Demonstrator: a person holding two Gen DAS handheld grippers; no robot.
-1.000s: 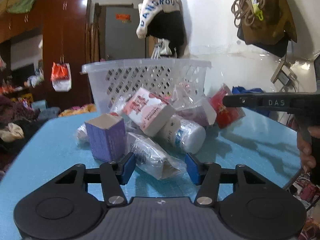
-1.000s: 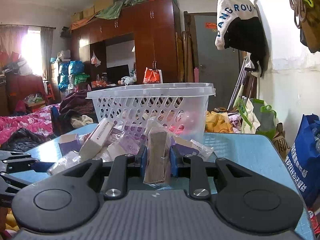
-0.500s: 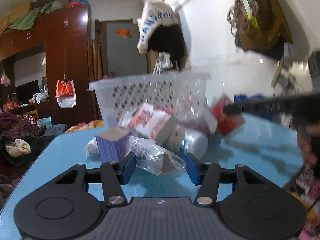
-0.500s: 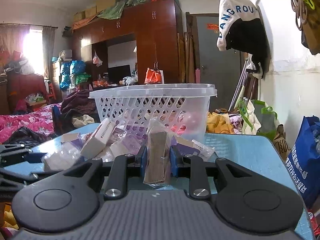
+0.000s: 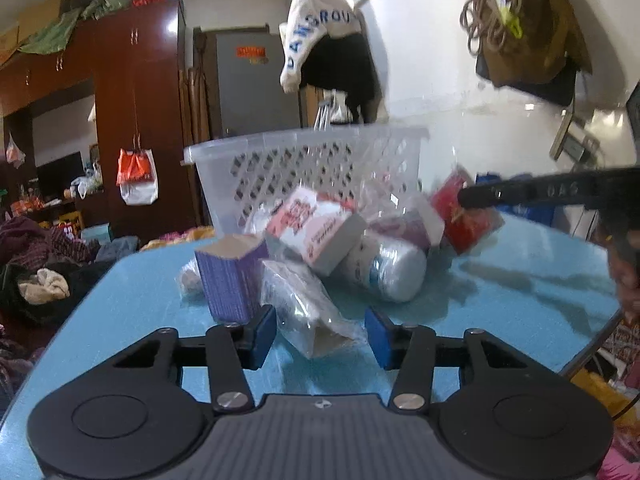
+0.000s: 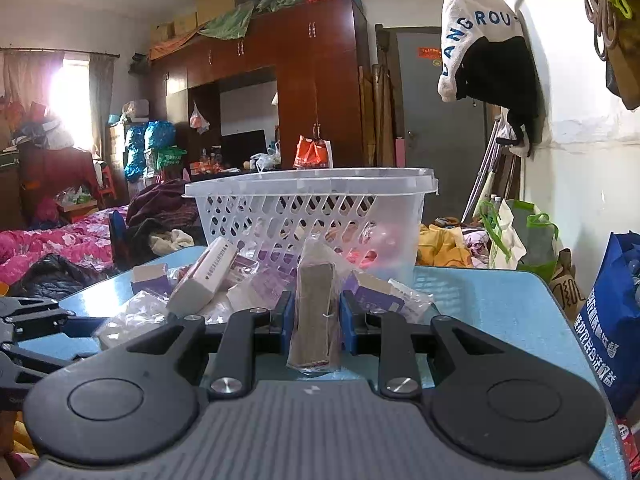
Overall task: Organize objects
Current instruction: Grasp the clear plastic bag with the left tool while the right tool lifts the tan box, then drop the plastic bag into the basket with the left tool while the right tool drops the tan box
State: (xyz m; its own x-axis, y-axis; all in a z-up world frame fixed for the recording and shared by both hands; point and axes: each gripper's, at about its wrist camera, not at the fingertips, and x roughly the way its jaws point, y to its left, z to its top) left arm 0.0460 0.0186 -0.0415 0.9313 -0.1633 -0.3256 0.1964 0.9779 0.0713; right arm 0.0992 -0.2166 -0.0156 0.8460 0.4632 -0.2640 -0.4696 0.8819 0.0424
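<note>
A white plastic basket (image 5: pixel 304 160) stands at the back of the blue table (image 5: pixel 520 292), also in the right wrist view (image 6: pixel 312 204). A heap of packets lies in front of it. My left gripper (image 5: pixel 320 334) is open, its jaws on either side of a clear-wrapped packet (image 5: pixel 308 312), beside a purple box (image 5: pixel 232 276). My right gripper (image 6: pixel 314 322) is shut on a brown wrapped packet (image 6: pixel 316 320), held upright just above the table. It shows as a black bar in the left wrist view (image 5: pixel 540 194).
The heap holds a pink-and-white box (image 5: pixel 316 232), a white bottle (image 5: pixel 384 268) and a red packet (image 5: pixel 464 216). A blue bag (image 6: pixel 612 320) stands past the table's right edge. A wardrobe (image 6: pixel 312 92) and clutter fill the room behind.
My left gripper has moved forward and swung a little right, so the clear-wrapped packet now sits deeper between its jaws. My right gripper has stayed almost still, shut on the brown packet.
</note>
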